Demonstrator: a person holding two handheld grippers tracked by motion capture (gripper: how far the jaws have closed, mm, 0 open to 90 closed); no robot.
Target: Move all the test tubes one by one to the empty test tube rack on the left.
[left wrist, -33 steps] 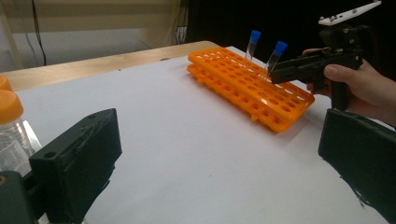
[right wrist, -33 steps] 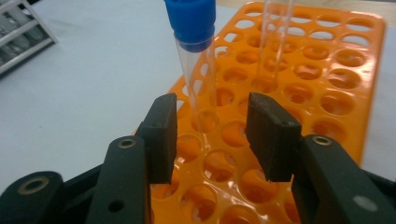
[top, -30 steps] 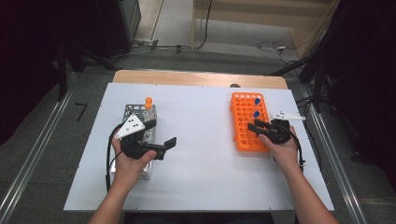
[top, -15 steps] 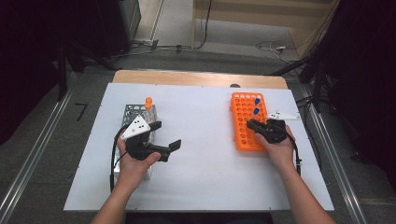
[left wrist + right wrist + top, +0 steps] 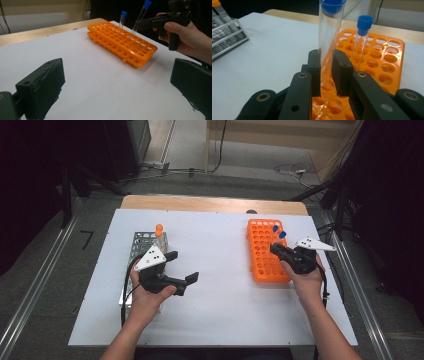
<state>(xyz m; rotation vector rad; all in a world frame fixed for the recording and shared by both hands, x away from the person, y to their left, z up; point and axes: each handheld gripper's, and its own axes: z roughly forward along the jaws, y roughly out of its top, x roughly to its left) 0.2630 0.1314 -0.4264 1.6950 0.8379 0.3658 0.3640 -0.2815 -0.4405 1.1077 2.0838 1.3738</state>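
Now my right gripper (image 5: 326, 72) has just finished closing, and its two black pads are clamped on the lower half of a clear blue-capped tube (image 5: 329, 37). A second ago the jaws stood apart at the orange rack (image 5: 267, 251); in the high view the right hand (image 5: 306, 275) now sits a little higher over the rack's right edge, so I judge the tube is being drawn up out of its hole. The left gripper view shows the gripped tube (image 5: 140, 17) tilted, its foot just above the rack's holes or barely in one (I cannot tell which). That reads as a pick under way: the tube is caught but not yet clear of the rack.

My left gripper (image 5: 176, 270) idles well to the left of the orange rack, jaws spread wide with nothing between them, hovering over bare table.

Just beyond the gripped tube, a second blue-capped tube (image 5: 362, 37) stands upright in the orange rack, a few holes further in. Well apart to the left of the orange rack is a grey wire rack (image 5: 145, 242) holding an orange-capped tube (image 5: 159, 232), probably where this one is bound.

The white tabletop (image 5: 220, 305) is flat and uncluttered, with a wooden strip (image 5: 210, 203) along its far edge. Behind that lie a grey floor, loose cables and dark stands.
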